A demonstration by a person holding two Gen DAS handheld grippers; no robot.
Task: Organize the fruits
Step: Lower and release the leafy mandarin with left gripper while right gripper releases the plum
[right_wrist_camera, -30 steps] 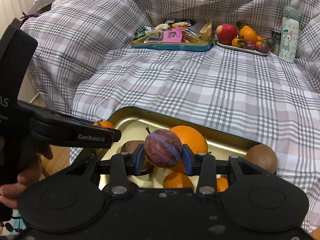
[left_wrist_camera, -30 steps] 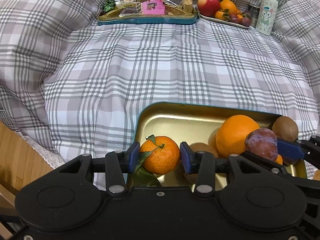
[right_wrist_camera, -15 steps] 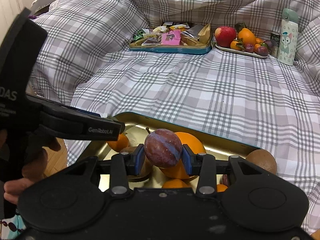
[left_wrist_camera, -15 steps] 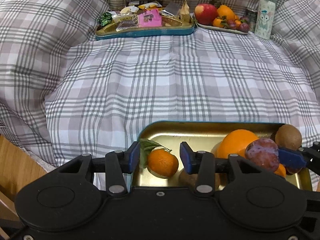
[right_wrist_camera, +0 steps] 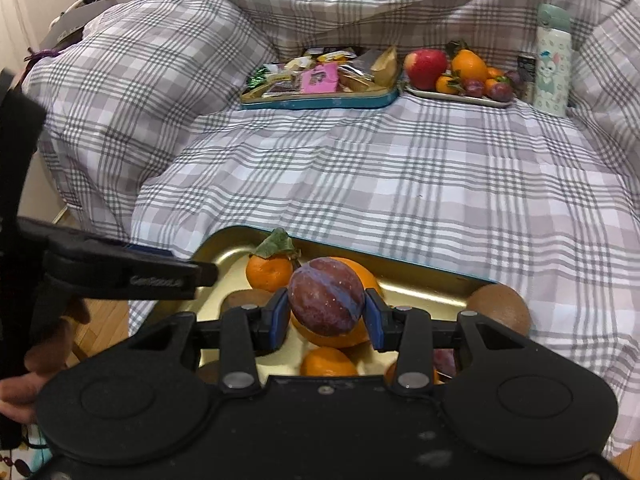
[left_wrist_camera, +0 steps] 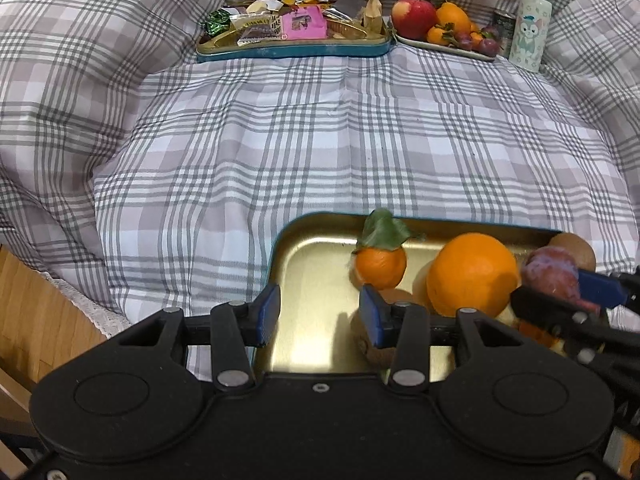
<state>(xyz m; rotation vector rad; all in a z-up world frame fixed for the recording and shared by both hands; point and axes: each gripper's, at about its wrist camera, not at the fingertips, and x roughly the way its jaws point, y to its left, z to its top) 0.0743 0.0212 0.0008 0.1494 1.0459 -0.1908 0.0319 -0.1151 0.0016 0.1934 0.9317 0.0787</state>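
Note:
My right gripper is shut on a purple plum, held just above the gold tray with the teal rim. My left gripper stands open and empty over the tray's left corner. A leafy tangerine lies in the tray just beyond its fingers. A big orange sits to the tangerine's right, a brown kiwi by the tray's far right edge. In the left wrist view the right gripper holds the plum at the right. More small tangerines lie under the plum.
The tray rests on a plaid quilt. At the back stand a snack tray, a white plate with an apple and small fruit, a can and a cartoon bottle. Wooden floor lies left.
The left gripper let go of the leafy tangerine, which now lies in the tray beyond the fingers. The right gripper kept its hold on the plum.

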